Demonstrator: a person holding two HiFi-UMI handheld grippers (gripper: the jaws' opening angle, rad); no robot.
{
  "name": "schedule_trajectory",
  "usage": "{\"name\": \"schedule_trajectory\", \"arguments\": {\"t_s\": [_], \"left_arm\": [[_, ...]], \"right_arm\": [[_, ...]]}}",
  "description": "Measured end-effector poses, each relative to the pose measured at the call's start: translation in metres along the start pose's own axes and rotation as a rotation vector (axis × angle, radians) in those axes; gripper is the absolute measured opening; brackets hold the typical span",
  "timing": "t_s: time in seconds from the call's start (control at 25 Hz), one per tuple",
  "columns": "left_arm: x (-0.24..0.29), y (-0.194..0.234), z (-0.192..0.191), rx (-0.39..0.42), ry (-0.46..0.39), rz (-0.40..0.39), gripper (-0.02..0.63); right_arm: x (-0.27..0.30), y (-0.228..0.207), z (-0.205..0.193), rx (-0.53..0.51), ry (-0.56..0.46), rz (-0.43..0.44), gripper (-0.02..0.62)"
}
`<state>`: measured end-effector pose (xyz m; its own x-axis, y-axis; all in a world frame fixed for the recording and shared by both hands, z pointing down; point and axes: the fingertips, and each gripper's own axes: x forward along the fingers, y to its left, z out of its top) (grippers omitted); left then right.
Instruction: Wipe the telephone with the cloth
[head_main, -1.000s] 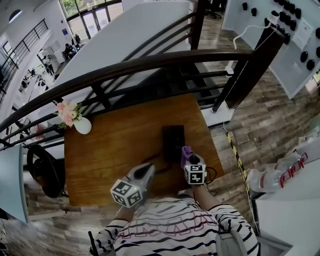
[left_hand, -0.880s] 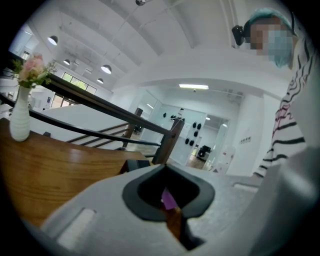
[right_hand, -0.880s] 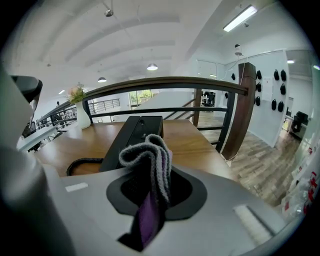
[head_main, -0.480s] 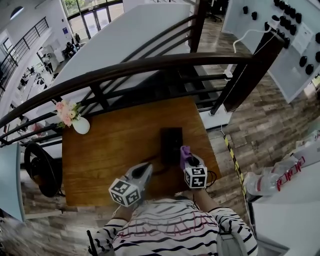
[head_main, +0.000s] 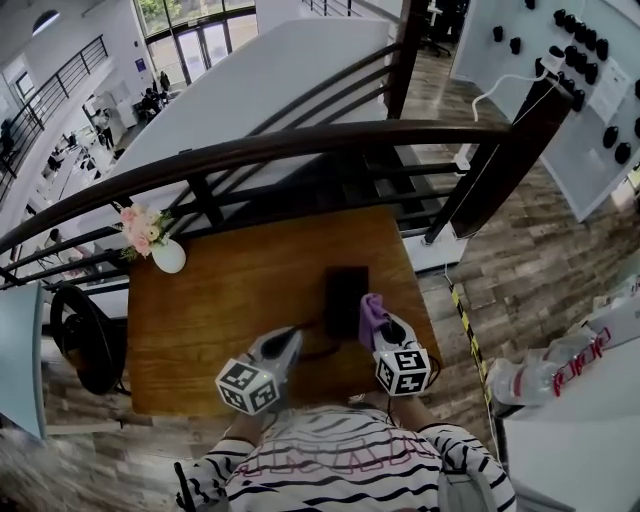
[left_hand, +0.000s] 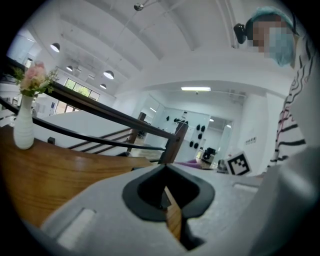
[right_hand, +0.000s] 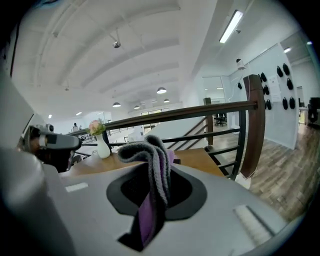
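Note:
A black telephone (head_main: 346, 296) lies on the wooden table (head_main: 220, 300), right of middle. My right gripper (head_main: 377, 326) is shut on a purple and grey cloth (head_main: 371, 311), which rests against the phone's right near edge. In the right gripper view the cloth (right_hand: 152, 170) folds up out of the closed jaws and hides the phone. My left gripper (head_main: 295, 339) sits low over the table, left of the phone's near end. In the left gripper view my left gripper (left_hand: 167, 197) is shut with nothing in it, and only wood shows through the slit.
A white vase with pink flowers (head_main: 160, 245) stands at the table's far left corner. A dark curved railing (head_main: 300, 145) runs behind the table. A black cord (head_main: 320, 350) trails from the phone toward me. A dark round chair (head_main: 85, 340) stands left of the table.
My right gripper has drawn back slightly toward me, with the cloth still at the phone's right edge. The left gripper has hardly moved. The head camera has shifted a little.

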<state>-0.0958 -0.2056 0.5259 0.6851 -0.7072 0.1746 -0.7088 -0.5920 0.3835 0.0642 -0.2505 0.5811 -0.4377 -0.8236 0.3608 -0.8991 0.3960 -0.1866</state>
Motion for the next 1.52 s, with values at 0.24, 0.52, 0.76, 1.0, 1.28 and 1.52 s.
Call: {"name": "schedule_trajectory", "arguments": {"t_s": [0.24,0.52,0.76,1.0,1.28,1.52], "left_arm": [[-0.001,0.003,0.006,0.003,-0.014,0.011,-0.001],[-0.004,0.003,0.008,-0.003,-0.028,0.02,-0.001],[-0.006,0.002,0.008,-0.01,-0.042,0.029,-0.001],[-0.011,0.003,0.007,-0.013,-0.045,0.034,0.0],[-0.015,0.002,0.004,-0.013,-0.042,0.033,0.0],[-0.015,0.003,0.002,-0.014,-0.042,0.031,-0.001]], "right_arm": [[-0.015,0.019,0.027,0.017,-0.06,0.054,0.052],[-0.029,0.034,0.04,0.02,-0.086,0.098,0.052],[-0.034,0.037,0.041,0.02,-0.086,0.099,0.052],[-0.033,0.043,0.037,0.014,-0.074,0.107,0.052],[-0.035,0.046,0.035,0.013,-0.071,0.103,0.052],[-0.035,0.046,0.033,0.016,-0.068,0.102,0.051]]}}
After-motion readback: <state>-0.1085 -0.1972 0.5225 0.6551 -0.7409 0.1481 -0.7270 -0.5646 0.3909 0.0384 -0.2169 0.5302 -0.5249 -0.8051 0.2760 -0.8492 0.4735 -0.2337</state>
